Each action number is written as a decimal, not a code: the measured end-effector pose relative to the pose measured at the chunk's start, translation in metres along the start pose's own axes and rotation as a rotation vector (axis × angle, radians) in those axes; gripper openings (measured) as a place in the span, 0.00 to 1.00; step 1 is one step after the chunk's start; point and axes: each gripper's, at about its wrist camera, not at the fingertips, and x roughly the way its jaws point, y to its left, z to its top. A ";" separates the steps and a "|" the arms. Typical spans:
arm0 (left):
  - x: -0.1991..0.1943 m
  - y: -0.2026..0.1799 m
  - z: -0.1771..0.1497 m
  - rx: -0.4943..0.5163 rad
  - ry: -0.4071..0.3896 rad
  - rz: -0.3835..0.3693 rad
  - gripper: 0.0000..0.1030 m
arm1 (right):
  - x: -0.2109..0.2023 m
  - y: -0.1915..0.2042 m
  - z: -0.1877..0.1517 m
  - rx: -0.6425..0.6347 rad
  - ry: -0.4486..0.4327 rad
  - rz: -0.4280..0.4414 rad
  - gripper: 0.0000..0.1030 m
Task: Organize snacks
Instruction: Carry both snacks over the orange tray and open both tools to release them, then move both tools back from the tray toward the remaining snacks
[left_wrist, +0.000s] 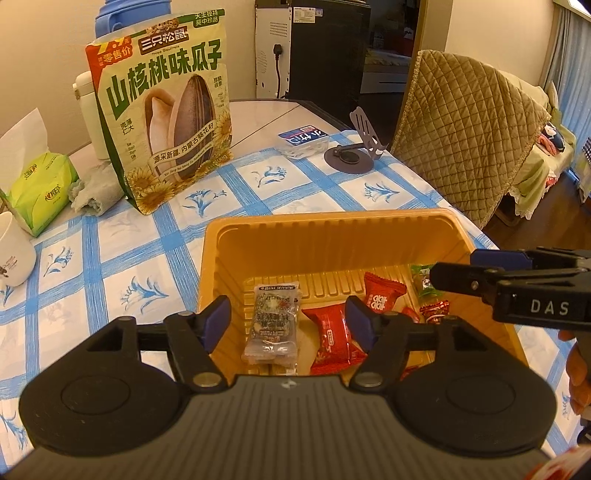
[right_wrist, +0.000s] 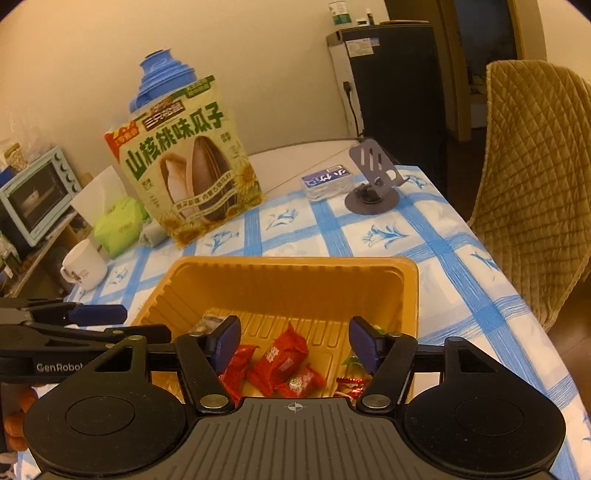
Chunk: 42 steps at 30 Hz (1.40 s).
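An orange plastic tray (left_wrist: 332, 236) (right_wrist: 295, 273) sits on the blue-checked tablecloth and holds several wrapped snacks: red packets (left_wrist: 332, 339) (right_wrist: 280, 362), a clear packet of seeds (left_wrist: 273, 325), a green candy (left_wrist: 424, 280). My left gripper (left_wrist: 288, 325) is open and empty, hovering over the tray's near left part. My right gripper (right_wrist: 295, 343) is open and empty over the tray's near right part; it also shows in the left wrist view (left_wrist: 480, 273). A big bag of sunflower seeds (left_wrist: 162, 110) (right_wrist: 188, 162) stands upright behind the tray.
A tissue pack (left_wrist: 40, 184), white mug (left_wrist: 14, 254) and grey cloth (left_wrist: 92, 192) lie at the left. A phone stand (left_wrist: 354, 151) and small blue-labelled box (left_wrist: 304, 142) are at the back right. A quilt-covered chair (left_wrist: 465, 122) stands beside the table. A toaster oven (right_wrist: 37, 192) is far left.
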 end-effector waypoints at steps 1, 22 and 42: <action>-0.001 0.000 -0.001 -0.002 -0.002 0.002 0.67 | -0.001 0.000 0.000 0.002 0.006 0.004 0.63; -0.076 -0.016 -0.038 -0.035 -0.064 -0.015 0.77 | -0.081 0.002 -0.031 0.011 -0.048 0.030 0.80; -0.191 -0.063 -0.146 -0.060 -0.104 -0.017 0.77 | -0.185 0.029 -0.124 -0.087 -0.006 0.096 0.80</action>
